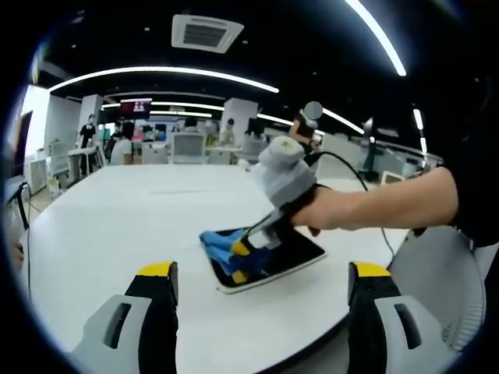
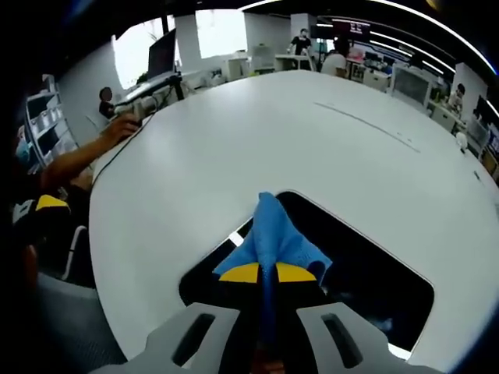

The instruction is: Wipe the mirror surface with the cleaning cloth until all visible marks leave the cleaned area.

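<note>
Mirror (image 1: 290, 257) is lying flat near the desk's (image 1: 117, 234) near edge, its long axis running slantwise toward that edge. The right gripper (image 2: 267, 273), jaws clamped on the blue cleaning cloth (image 2: 273, 234), is pressing it onto the glass; wiping looks underway. Next it probably needs strokes across the uncovered dark glass. The left gripper (image 1: 261, 284) is hovering, jaws apart, holding nothing.
</note>
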